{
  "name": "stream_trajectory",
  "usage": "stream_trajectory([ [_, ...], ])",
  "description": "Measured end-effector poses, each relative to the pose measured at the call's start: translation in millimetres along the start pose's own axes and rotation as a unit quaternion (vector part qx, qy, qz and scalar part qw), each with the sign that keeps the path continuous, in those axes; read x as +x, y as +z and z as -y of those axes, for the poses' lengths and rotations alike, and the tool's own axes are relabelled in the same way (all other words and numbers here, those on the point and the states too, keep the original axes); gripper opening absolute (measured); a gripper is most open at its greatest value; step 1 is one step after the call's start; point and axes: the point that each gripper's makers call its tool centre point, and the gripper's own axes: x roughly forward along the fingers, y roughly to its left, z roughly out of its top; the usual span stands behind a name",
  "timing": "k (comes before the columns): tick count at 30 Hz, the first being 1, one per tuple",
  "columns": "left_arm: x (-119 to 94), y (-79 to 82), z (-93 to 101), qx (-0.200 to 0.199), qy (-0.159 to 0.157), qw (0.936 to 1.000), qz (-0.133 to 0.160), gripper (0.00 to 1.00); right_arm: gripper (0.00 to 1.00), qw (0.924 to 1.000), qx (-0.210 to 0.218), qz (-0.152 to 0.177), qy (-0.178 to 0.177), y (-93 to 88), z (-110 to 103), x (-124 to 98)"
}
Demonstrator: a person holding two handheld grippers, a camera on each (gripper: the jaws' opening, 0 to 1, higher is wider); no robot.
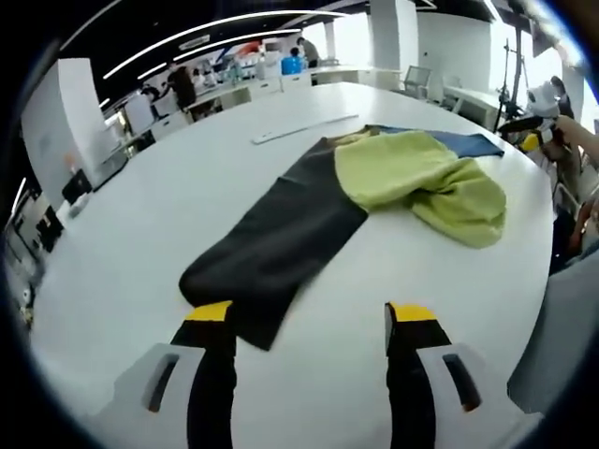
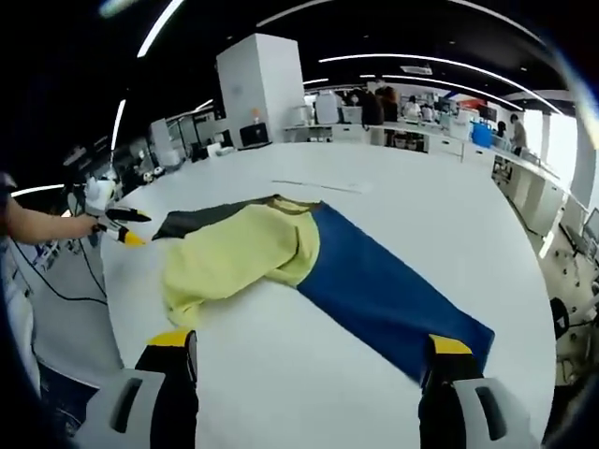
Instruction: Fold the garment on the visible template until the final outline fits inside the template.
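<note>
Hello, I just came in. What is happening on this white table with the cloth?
A person holds tongs in each hand over a white table and is working on a garment with a black sleeve, a blue sleeve and a yellow-green middle. It lies spread out, the middle bunched. The left tongs are open at the black sleeve's end, the right tongs open at the blue sleeve's end. Nothing is gripped.

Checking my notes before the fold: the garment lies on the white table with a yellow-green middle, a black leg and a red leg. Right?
Not quite: that leg is blue, not red, as the right gripper view shows. The garment does lie on the white table, with a yellow-green middle and a black leg.
</note>
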Motion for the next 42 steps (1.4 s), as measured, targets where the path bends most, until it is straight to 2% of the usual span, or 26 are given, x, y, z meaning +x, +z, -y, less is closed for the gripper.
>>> stream_trajectory([
  [10, -6, 22.0, 45.7, 0.007, -0.042, 0.9986, 0.030, 0.55, 0.99, 0.9990, -0.025, 0.017, 0.034, 9.0, -33, -3],
  [13, -7, 30.1, 61.8, -0.018, -0.061, 0.9970, 0.044, 0.54, 0.99, 0.9982, -0.031, 0.019, 0.047, 8.1, -36, -2],
  [15, -8, 34.5, 69.1, -0.021, -0.062, 0.9967, 0.049, 0.54, 0.99, 0.9978, -0.033, 0.020, 0.054, 6.6, -39, -1],
  [19, -7, 41.3, 88.1, 0.006, -0.075, 0.9958, 0.052, 0.51, 0.99, 0.9969, -0.039, 0.022, 0.064, 3.7, -49, 1],
  [26, -7, 55.8, 122.3, 0.021, -0.105, 0.9922, 0.065, 0.44, 0.99, 0.9945, -0.053, 0.021, 0.088, 0.0, -67, 0],
  [27, -7, 57.9, 128.9, 0.012, -0.113, 0.9914, 0.065, 0.43, 0.99, 0.9942, -0.054, 0.021, 0.090, -0.3, -70, 0],
  [29, -7, 64.1, 148.6, 0.037, -0.136, 0.9876, 0.069, 0.40, 0.99, 0.9937, -0.056, 0.020, 0.095, -1.1, -74, 1],
  [31, -7, 70.8, 163.9, 0.046, -0.154, 0.9841, 0.076, 0.39, 0.99, 0.9935, -0.056, 0.023, 0.096, -0.9, -79, 1],
  [34, -4, 77.9, 179.6, 0.047, -0.170, 0.9810, 0.081, 0.37, 0.99, 0.9932, -0.056, 0.023, 0.099, -1.9, -85, 2],
  [37, 0, 81.5, 193.5, 0.072, -0.179, 0.9779, 0.080, 0.34, 0.99, 0.9928, -0.058, 0.023, 0.102, -2.4, -89, 2],
  [39, 1, 86.1, 210.0, 0.077, -0.200, 0.9734, 0.082, 0.32, 0.99, 0.9923, -0.063, 0.022, 0.105, -2.7, -93, 1],
  [42, 4, 89.0, 222.2, 0.090, -0.208, 0.9706, 0.080, 0.31, 0.99, 0.9917, -0.066, 0.020, 0.108, -3.6, -96, 2],
])
